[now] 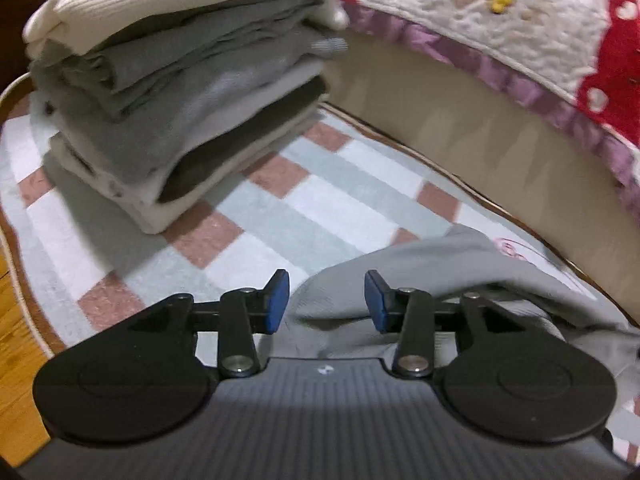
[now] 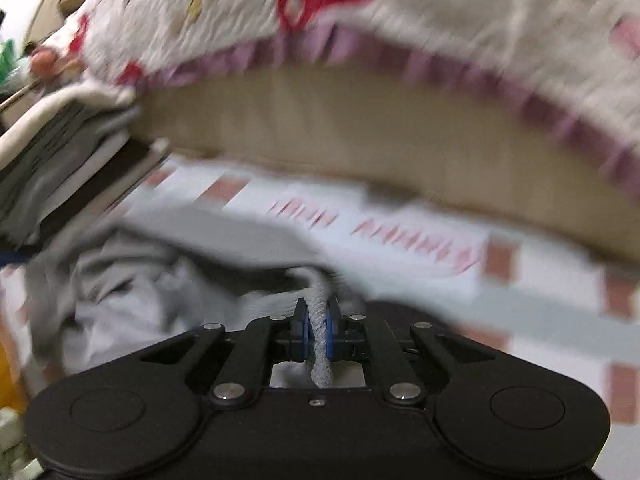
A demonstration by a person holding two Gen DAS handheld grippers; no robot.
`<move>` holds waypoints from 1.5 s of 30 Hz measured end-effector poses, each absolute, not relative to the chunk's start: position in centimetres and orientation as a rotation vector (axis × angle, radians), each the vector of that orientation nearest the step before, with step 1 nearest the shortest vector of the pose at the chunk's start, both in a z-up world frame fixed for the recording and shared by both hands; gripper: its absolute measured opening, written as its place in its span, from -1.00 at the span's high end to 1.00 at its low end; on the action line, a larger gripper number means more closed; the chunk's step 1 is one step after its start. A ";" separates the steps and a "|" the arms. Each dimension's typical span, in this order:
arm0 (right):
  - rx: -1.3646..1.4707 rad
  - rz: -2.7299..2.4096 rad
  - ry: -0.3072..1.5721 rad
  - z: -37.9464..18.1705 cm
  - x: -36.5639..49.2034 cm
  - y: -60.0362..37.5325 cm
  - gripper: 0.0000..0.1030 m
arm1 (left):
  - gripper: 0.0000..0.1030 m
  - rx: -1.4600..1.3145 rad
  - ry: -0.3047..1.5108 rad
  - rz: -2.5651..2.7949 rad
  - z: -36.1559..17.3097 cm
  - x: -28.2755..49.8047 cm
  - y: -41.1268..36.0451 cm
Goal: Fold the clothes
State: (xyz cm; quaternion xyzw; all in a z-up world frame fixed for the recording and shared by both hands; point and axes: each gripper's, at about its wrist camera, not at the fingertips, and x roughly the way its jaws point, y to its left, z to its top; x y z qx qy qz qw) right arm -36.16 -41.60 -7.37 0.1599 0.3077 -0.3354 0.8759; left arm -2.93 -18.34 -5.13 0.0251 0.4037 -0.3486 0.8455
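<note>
Right gripper [image 2: 318,326] pinches the grey garment's [image 2: 168,276] edge, probably to fold it; left gripper [image 1: 327,300] stands half-open, empty, folded stack [image 1: 176,92] at ten o'clock.

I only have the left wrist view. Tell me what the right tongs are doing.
Observer: The right tongs are shut on a bunched edge of the grey garment.
Operator: Say where the rest of it lies.
Observer: It lies crumpled on the checked rug, to the left of those tongs.
Operator: Report any print on it.
Observer: Pink lettering shows on a pale part near the bed base, too blurred to read.
</note>
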 end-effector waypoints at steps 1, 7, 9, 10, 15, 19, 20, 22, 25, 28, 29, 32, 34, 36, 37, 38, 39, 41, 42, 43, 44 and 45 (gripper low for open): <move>0.309 -0.736 0.630 -6.9 -36.6 -41.6 0.84 | 0.20 0.059 0.837 -0.768 -5.0 -3.4 -18.7; 0.254 -0.905 0.827 -9.4 -36.0 -43.1 0.71 | -0.02 0.129 0.829 -0.999 -5.7 -6.4 -21.6; 0.301 -0.898 0.850 -9.9 -36.0 -43.6 0.62 | -0.03 0.200 0.845 -1.014 -6.3 -7.3 -22.6; 0.325 -0.889 0.846 -10.0 -36.1 -43.8 0.44 | -0.03 0.236 0.852 -1.022 -6.7 -7.7 -23.0; 0.234 -0.892 0.766 -8.4 -35.8 -43.5 0.25 | -0.39 0.435 0.884 -1.064 -8.5 -9.5 -24.8; 0.427 -0.668 0.712 -8.6 -36.0 -44.4 0.25 | -0.40 0.653 0.910 -1.022 -11.4 -10.8 -26.0; 0.416 -0.639 0.734 -8.9 -35.8 -44.1 0.25 | -0.40 0.702 0.907 -0.995 -12.0 -10.9 -26.1; 0.388 -0.597 0.785 -9.5 -35.6 -43.5 0.15 | -0.40 0.778 0.901 -0.935 -13.0 -10.8 -26.2; 0.298 -0.634 0.903 -10.3 -36.2 -41.9 -0.12 | -0.40 0.813 0.904 -0.840 -13.8 -9.4 -25.7; 0.345 -0.662 0.958 -11.0 -37.3 -42.0 -0.13 | 0.10 0.792 0.906 -0.784 -13.9 -7.8 -25.1; 0.402 -0.666 0.971 -11.5 -37.7 -42.6 -0.13 | 0.29 0.775 0.904 -0.793 -13.5 -7.4 -25.1; 0.517 -0.696 1.027 -13.3 -38.1 -44.2 -0.13 | 0.73 0.716 0.843 -0.812 -11.9 -7.0 -24.9; 0.584 -0.716 1.049 -14.3 -38.3 -45.0 -0.13 | 0.86 0.680 0.773 -0.788 -10.8 -6.8 -24.6; 0.666 -0.725 1.032 -14.7 -38.9 -45.5 -0.12 | 0.87 0.596 0.725 -0.758 -9.4 -5.8 -23.7; 0.682 -0.725 1.010 -14.7 -39.0 -45.6 -0.02 | 0.87 0.538 0.708 -0.748 -8.5 -5.2 -23.1; 0.677 -0.727 0.984 -14.3 -39.1 -45.4 0.20 | 0.87 0.478 0.692 -0.738 -7.6 -4.5 -22.5; 0.672 -0.728 0.957 -14.0 -39.2 -45.3 0.84 | 0.87 0.402 0.688 -0.742 -6.7 -3.9 -21.6; 0.620 -0.744 0.862 -12.4 -39.2 -45.0 0.81 | 0.87 0.309 0.683 -0.760 -5.6 -3.1 -20.5; 0.597 -0.749 0.798 -11.4 -39.3 -45.0 0.81 | 0.87 0.282 0.692 -0.764 -5.5 -2.8 -20.2; 0.592 -0.747 0.722 -10.2 -39.5 -45.1 0.81 | 0.87 0.254 0.701 -0.767 -5.4 -2.5 -19.9; 0.588 -0.749 0.652 -9.2 -39.8 -45.2 0.81 | 0.87 0.228 0.710 -0.770 -5.3 -2.2 -19.7; 0.583 -0.763 0.599 -8.3 -40.0 -45.4 0.81 | 0.87 0.216 0.721 -0.764 -5.5 -2.1 -19.7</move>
